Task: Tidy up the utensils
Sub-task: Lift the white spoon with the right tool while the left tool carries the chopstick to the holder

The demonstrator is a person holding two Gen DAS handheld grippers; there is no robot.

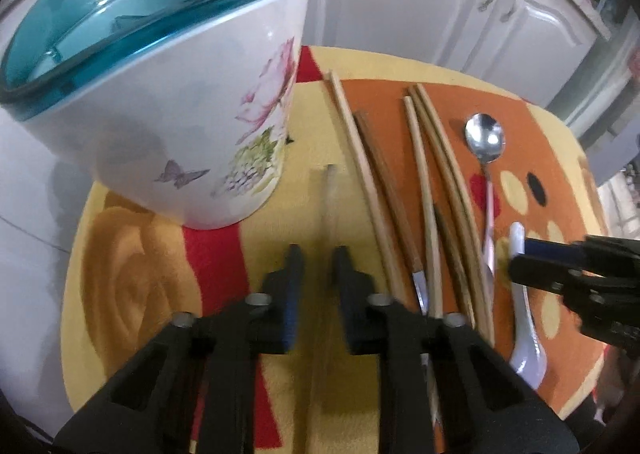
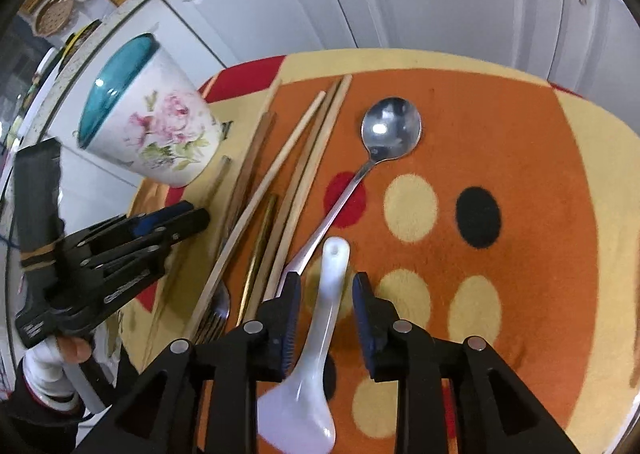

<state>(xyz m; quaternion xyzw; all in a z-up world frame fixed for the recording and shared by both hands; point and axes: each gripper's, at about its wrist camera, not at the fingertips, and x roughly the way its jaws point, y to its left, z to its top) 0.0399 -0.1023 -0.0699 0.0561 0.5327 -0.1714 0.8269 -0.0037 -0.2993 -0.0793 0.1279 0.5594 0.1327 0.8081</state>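
I judge the step in hand to be 2 pickups at once, and to do it well I would center each handle between the pads before squeezing, then lift straight up so nothing drags the neighbouring sticks. My right gripper [image 2: 326, 290] is spread wide, its fingers straddling the handle of the white ceramic spoon [image 2: 320, 334] without visibly touching it; the spoon lies on the tabletop mat [image 2: 520, 142] with its bowl toward 6 o'clock and its handle tip toward 12. My left gripper [image 1: 318, 266] is partly spread around a blurred single chopstick [image 1: 330, 206] that runs toward 12 o'clock; I cannot tell whether the pads touch it yet. The remaining chopsticks [image 1: 424, 182] lie in a loose fan at 1 o'clock of the left gripper, with a fork [image 2: 218, 310] half hidden under them. The metal spoon [image 2: 390, 130] rests beside them, bowl toward 12. The floral utensil holder [image 1: 168, 102], teal-rimmed, stands at 10 o'clock in the left view, well placed to receive whatever I lift, and looks empty from here.
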